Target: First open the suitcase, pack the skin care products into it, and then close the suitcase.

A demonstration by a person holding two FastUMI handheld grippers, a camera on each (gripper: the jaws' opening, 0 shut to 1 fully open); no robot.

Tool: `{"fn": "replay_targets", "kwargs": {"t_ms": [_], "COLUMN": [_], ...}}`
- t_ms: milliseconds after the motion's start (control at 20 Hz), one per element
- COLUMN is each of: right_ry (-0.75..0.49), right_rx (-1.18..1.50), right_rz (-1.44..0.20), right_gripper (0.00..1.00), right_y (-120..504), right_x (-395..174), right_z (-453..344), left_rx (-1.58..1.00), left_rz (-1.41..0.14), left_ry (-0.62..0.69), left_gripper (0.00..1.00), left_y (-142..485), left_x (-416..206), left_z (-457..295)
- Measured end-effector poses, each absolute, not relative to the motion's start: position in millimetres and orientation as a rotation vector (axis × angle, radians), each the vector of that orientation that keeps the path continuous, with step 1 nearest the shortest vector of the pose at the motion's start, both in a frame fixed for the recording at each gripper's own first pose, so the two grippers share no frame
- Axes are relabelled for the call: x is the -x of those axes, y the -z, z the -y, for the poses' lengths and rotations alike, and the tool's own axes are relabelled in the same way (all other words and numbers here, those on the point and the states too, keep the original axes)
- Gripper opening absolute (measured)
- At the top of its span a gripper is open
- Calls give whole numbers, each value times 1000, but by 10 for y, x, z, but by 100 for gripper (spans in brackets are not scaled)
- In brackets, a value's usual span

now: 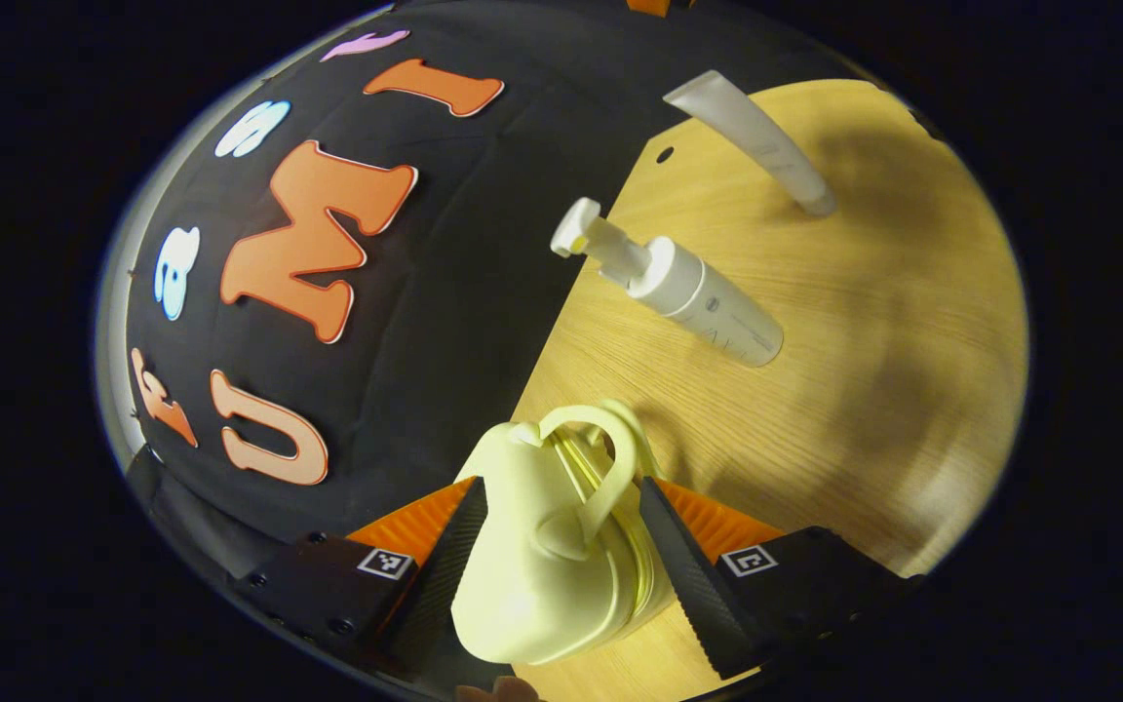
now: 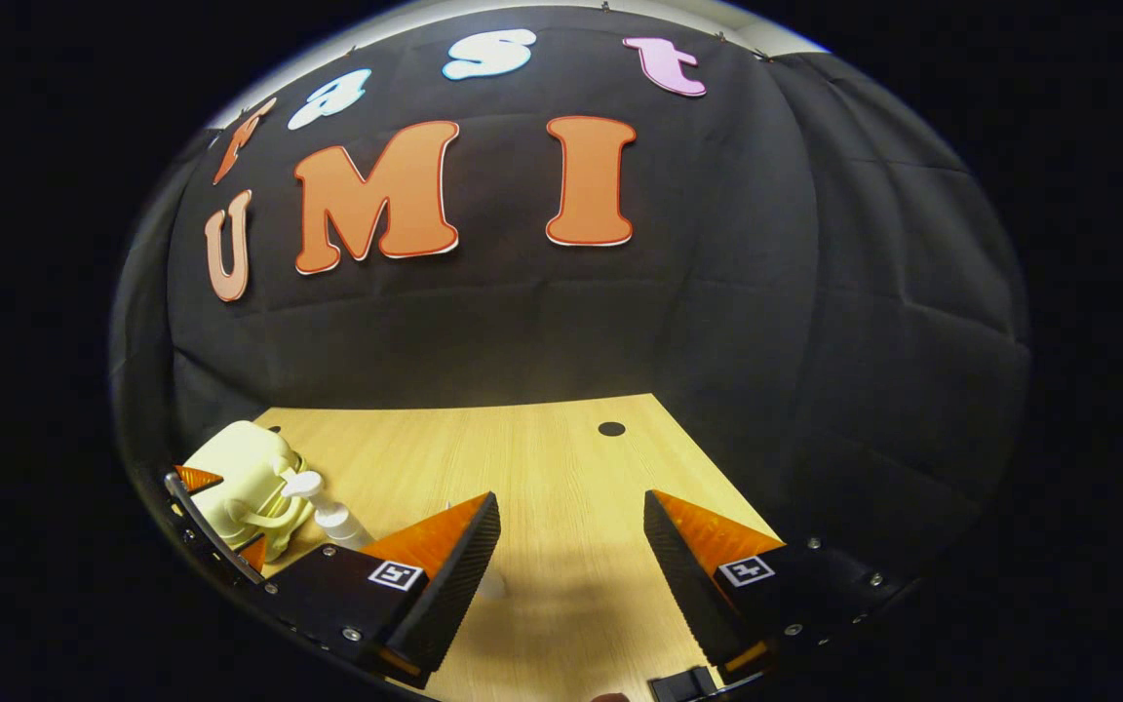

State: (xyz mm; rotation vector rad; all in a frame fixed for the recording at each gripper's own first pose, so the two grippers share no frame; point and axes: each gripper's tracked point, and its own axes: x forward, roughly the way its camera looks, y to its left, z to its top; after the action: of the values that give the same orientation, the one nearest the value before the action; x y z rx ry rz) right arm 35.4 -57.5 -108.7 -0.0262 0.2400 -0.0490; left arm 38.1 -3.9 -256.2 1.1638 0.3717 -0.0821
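Right now the small pale suitcase is being squeezed between both fingers of the left claw, at the tabletop edge by the wall. Beyond it, a pump bottle and a tube are lying apart. Nothing is being held by the wide-open right claw over bare wood.

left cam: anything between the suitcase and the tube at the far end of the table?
Yes. In the left gripper view the pump bottle lies on the table between the suitcase and the tube, touching neither.
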Motion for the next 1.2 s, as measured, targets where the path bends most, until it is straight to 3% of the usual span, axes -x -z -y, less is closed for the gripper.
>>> {"fn": "replay_targets", "kwargs": {"t_ms": [550,600,650,700,750,800,850,950,1200], "right_ry": [92,89,87,86,84,84,84,81,57], "right_rx": [14,15,14,11,8,6,6,8,1], "right_rz": [-273,-276,-281,-284,-283,-282,-280,-275,-272], "right_gripper": [95,95,95,95,95,95,95,95,95], "right_y": [1180,1197,1201,1210,1196,1188,1182,1153,1098], "right_x": [-489,-503,-511,-509,-516,-525,-527,-544,-572], "right_z": [683,666,645,645,634,619,605,581,444], "left_rx": [-1238,-1245,-1249,-1253,-1250,-1252,-1260,-1231,-1035], "left_rz": [-490,-494,-496,-504,-531,-531,-528,-544,-618], "left_ry": [99,93,94,86,90,95,97,114,128], "left_gripper": [98,92,68,67,49,40,19,7,5], "left_y": [2907,2901,2906,2921,2968,2972,2954,2906,2754], "left_x": [-751,-749,-752,-767,-762,-775,-794,-790,-733], "left_z": [13,7,25,-14,-29,-31,-26,-5,-34]}}
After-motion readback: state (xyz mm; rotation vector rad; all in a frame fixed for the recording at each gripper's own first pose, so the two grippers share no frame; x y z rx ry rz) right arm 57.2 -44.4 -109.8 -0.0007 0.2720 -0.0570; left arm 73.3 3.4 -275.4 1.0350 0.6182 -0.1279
